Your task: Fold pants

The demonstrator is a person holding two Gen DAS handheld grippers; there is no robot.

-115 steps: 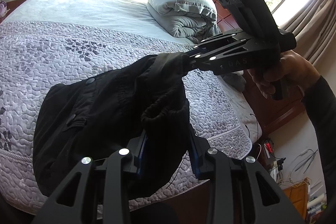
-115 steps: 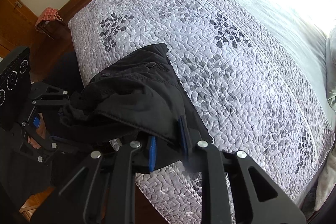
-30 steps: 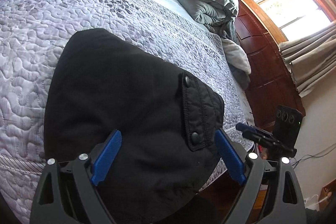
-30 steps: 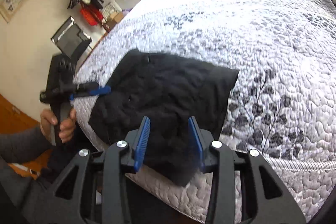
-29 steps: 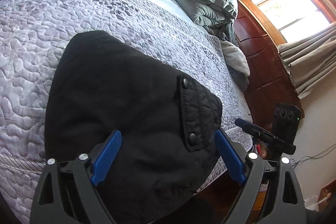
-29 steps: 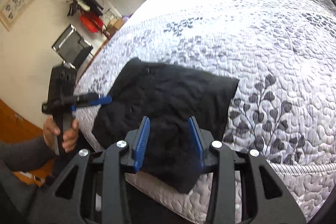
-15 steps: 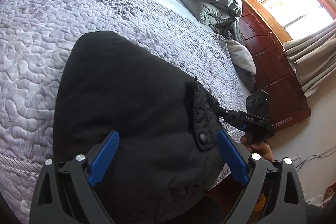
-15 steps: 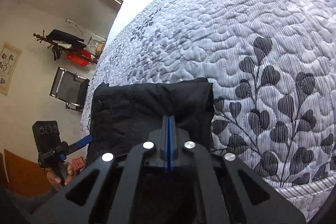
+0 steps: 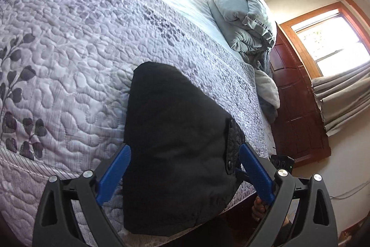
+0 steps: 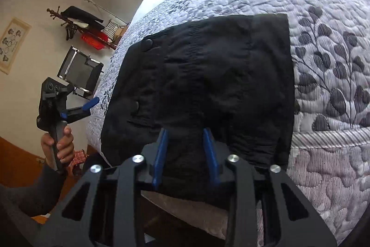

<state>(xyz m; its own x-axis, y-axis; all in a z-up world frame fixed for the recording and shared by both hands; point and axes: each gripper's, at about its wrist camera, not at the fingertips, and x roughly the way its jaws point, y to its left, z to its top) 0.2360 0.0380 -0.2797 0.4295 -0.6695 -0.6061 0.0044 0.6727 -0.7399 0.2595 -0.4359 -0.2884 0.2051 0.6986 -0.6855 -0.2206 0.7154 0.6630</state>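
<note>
**Folded black pants at the near edge of the bed, both grippers at hand**

The black pants [image 9: 175, 149] lie folded into a compact rectangle on the quilted grey bedspread [image 9: 69, 57], at the near edge of the mattress, with the nearest part of the bundle drooping over that edge. A flap with snap buttons [image 10: 148, 42] shows along the left side of the bundle in the right wrist view; in the left wrist view the same flap sits on the right side.

The left gripper [image 9: 182, 175] has its blue pads [image 9: 113, 173] spread wide, one on each side of the bundle's near end, and its jaws have just been opening further; the cloth lies between them, but the pads do not press on it. In the right wrist view this gripper is off to the left, clear of the bed's side, held by a hand [image 10: 61, 145] in a dark sleeve.

The right gripper [image 10: 185, 154] sits over the near edge of the pants with its jaws partly apart, having just been opening from a nearly closed state. Black fabric fills the gap between its pads [image 10: 159, 154]; whether they squeeze it I cannot tell.

A rolled grey duvet [image 9: 245, 15] rests at the far right of the bed, beside a dark wooden headboard [image 9: 296, 103] and a curtained window [image 9: 330, 38].
</note>
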